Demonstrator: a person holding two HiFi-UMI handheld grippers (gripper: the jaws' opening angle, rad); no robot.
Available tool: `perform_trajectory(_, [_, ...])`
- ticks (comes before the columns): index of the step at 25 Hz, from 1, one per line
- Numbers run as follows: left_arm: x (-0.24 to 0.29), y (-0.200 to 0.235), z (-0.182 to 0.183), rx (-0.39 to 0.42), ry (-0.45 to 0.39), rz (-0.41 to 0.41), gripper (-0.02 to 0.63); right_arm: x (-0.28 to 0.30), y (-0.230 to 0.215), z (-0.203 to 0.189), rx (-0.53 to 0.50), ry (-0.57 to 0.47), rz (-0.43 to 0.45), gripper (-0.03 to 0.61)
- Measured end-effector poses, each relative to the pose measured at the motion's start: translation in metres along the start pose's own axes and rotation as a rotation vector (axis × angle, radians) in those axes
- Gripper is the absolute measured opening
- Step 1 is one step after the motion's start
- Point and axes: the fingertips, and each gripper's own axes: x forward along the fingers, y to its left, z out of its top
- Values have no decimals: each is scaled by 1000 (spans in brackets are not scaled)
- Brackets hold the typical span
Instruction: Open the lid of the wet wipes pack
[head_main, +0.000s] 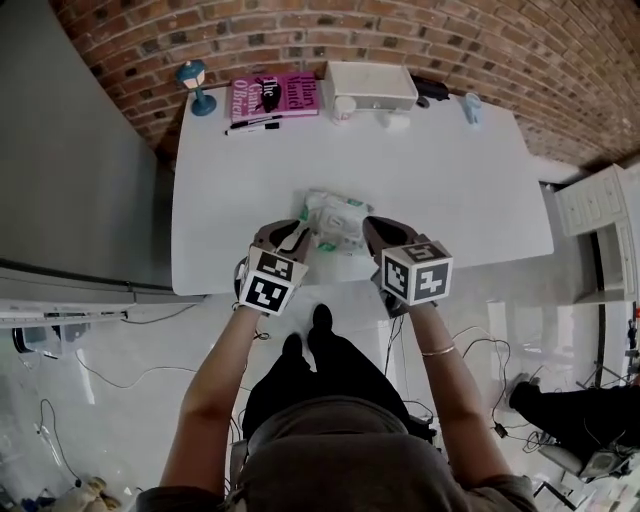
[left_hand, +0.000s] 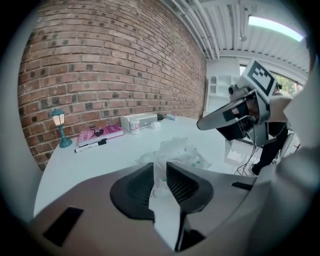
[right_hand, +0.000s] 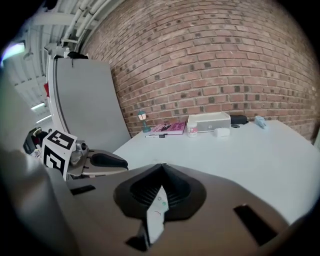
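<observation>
The wet wipes pack (head_main: 335, 220), crumpled clear film with green print, sits near the white table's (head_main: 450, 190) front edge, between both grippers. My left gripper (head_main: 303, 237) is at its left side. In the left gripper view the jaws (left_hand: 160, 172) stand a narrow gap apart, and the pack's (left_hand: 182, 156) bunched edge fills that gap. My right gripper (head_main: 368, 232) is at the pack's right side. In the right gripper view its jaws (right_hand: 162, 167) are shut on a white flap (right_hand: 156, 212) with green dots. The rest of the pack is hidden there.
At the table's far edge are a pink book (head_main: 275, 97), black markers (head_main: 252, 125), a small teal lamp (head_main: 193, 85), a white box (head_main: 370, 87), a white jar (head_main: 343, 108) and a pale blue item (head_main: 472, 108). A grey panel (head_main: 70, 150) stands left. A brick wall runs behind.
</observation>
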Motion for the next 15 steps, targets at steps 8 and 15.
perform_trajectory(8, [-23, 10, 5, -97, -57, 44, 54, -26, 11, -14, 81, -75, -15, 5])
perform_trajectory(15, [-41, 8, 4, -137, -84, 57, 40, -44, 16, -27, 124, -107, -39, 5])
